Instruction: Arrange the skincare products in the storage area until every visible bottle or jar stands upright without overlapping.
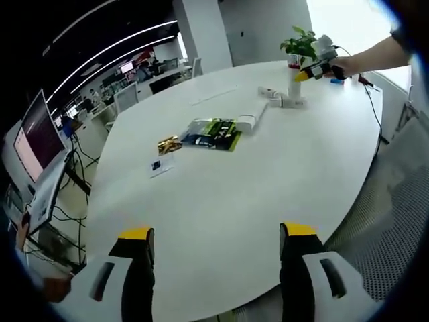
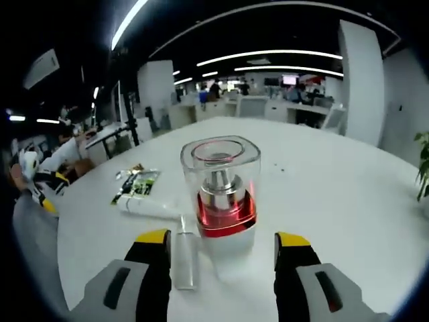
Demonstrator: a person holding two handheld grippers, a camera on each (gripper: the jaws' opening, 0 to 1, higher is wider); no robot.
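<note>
Right gripper (image 2: 221, 258) at the upright bottle, jaws apart and not yet clamped

Right gripper view: the jaws stand wide either side of a clear-capped bottle (image 2: 220, 191) with a red band, which stands upright on the white table (image 2: 335, 201); whether the pads touch it I cannot tell. A slim tube (image 2: 184, 258) lies flat just beside the left jaw, and a white tube (image 2: 149, 208) lies beyond it, near some flat sachets (image 2: 137, 184). Risks, as I judge them: the bottle looks tall and top-heavy, so an off-centre squeeze could tip it; the left jaw could catch the slim tube and roll it. Left gripper (image 1: 218, 258), in the left gripper view, hangs open over bare table, well apart from the products by the potted plant (image 1: 299, 50), too far to steady anything
</note>
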